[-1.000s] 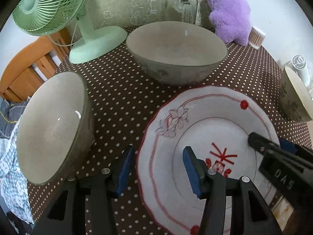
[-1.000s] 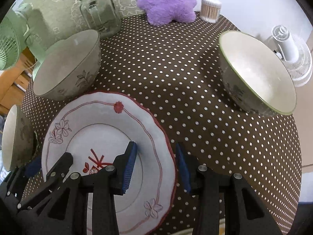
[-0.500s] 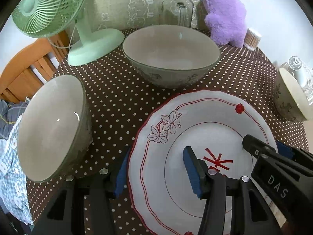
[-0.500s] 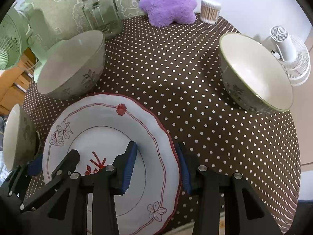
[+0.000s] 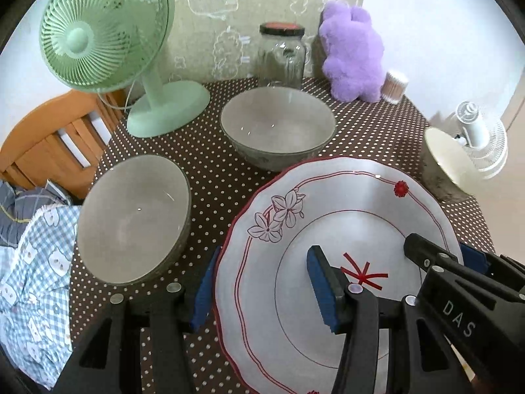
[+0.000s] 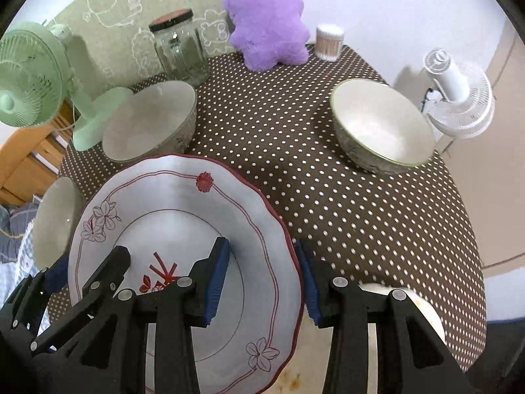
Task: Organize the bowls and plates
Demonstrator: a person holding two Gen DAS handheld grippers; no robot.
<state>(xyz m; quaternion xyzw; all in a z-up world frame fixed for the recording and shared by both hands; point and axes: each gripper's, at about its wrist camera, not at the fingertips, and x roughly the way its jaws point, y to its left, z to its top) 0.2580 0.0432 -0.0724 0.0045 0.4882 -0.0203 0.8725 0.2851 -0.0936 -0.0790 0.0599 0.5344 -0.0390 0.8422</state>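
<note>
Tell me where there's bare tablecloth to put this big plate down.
The widest free patch is the middle of the dotted tablecloth, bordered by the purple plush, the cream bowl and the grey bowl by the jar. The left side is crowded: green fan, two grey bowls. Another plate lies under the right gripper.

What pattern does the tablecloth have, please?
Brown with small white polka dots, clearest in the right wrist view: tablecloth.
</note>
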